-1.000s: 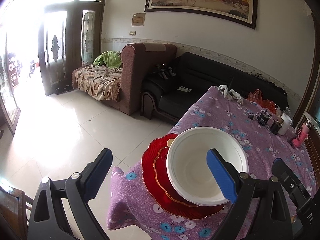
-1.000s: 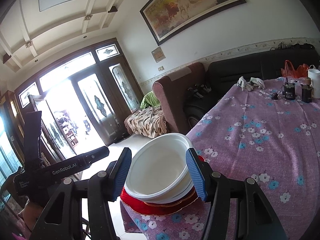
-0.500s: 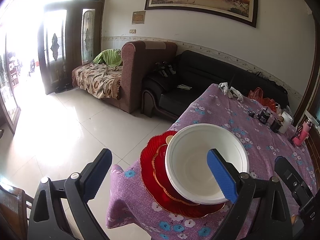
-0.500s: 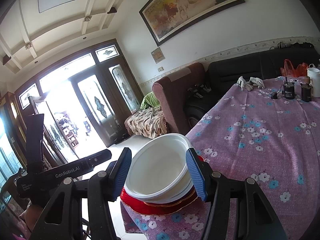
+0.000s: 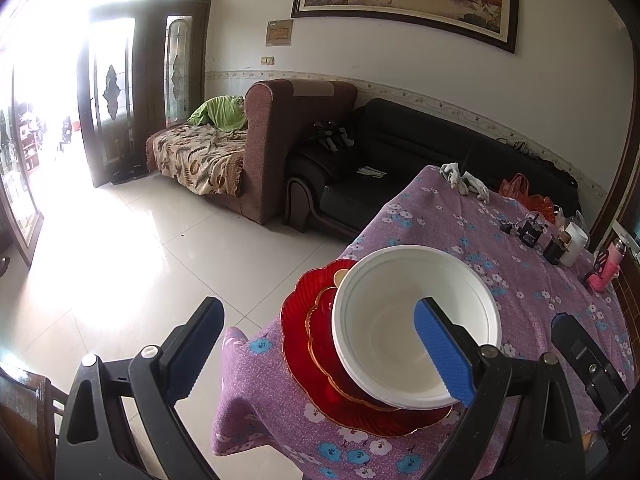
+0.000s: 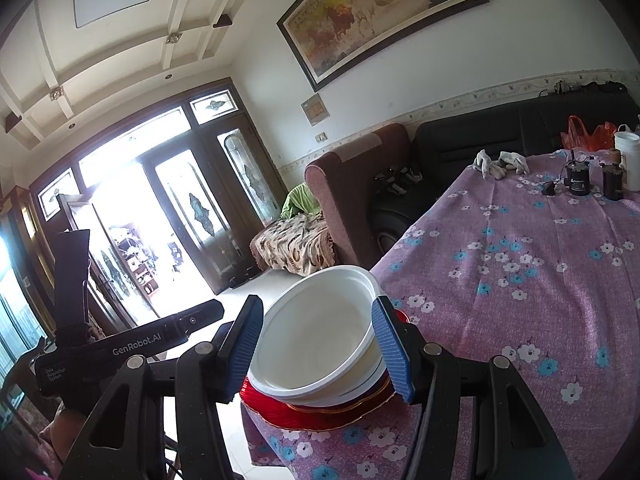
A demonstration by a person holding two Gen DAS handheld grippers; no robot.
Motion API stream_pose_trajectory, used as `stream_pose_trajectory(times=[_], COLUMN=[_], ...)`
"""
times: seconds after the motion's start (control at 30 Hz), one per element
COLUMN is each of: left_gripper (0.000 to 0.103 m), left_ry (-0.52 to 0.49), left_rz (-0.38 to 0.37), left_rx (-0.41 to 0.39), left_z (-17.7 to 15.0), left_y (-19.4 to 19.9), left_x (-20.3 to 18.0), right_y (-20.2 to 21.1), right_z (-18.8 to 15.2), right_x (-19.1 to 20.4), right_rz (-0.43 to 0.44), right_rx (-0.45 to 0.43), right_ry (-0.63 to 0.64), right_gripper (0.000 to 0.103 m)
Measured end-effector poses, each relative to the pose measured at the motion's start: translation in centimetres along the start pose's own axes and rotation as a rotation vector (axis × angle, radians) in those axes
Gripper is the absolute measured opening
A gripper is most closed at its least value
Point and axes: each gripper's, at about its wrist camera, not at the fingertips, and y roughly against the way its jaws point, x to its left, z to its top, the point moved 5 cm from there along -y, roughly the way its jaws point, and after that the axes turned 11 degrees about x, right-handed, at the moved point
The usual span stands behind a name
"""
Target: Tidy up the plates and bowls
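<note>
A white bowl (image 5: 416, 320) sits on a stack of red plates (image 5: 316, 344) at the near corner of the tabletop (image 5: 520, 280), which is covered by a purple flowered cloth. In the right wrist view a second white bowl rim shows just beneath the top one, and the smaller red plate rests on a larger one.

The left gripper (image 5: 320, 348) is spread wide. One blue finger pad (image 5: 440, 356) lies in front of the bowl's right side, while the other finger hangs off the tabletop's edge over the tiled floor (image 5: 140, 264). Whether the pad touches the bowl cannot be told.

The right gripper (image 6: 320, 352) is open around the bowl (image 6: 320, 340), with a blue pad on either side of its rim; the pads lie very close to the rim, but contact is not clear.

At the far end of the tabletop stand a white cup (image 5: 576, 242), small dark jars (image 5: 530, 234), a pink bottle (image 5: 606, 268) and a crumpled pair of gloves (image 5: 464, 180). A black sofa (image 5: 400, 152) stands behind.
</note>
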Motion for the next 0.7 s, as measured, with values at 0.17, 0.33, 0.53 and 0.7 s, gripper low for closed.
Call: stream_pose_trajectory(times=[0.17, 0.33, 0.53, 0.7], left_gripper=[0.096, 0.096, 0.096, 0.096], left_ry=[0.002, 0.002, 0.002, 0.002], left_rz=[0.002, 0.005, 0.005, 0.006], left_rx=[0.000, 0.001, 0.001, 0.002], left_z=[-0.03, -0.08, -0.04, 0.00], left_y=[-0.08, -0.11, -0.10, -0.08], left_x=[0.07, 0.15, 0.11, 0.09], right_y=[-0.01, -0.08, -0.11, -0.12], right_z=[-0.25, -0.34, -0.23, -0.20], right_x=[-0.02, 0.06, 0.06, 0.11], right_rz=[0.001, 0.001, 0.000, 0.002], right_rx=[-0.001, -0.003, -0.004, -0.005], right_ry=[0.000, 0.000, 0.001, 0.000], right_gripper=[0.061, 0.061, 0.061, 0.061])
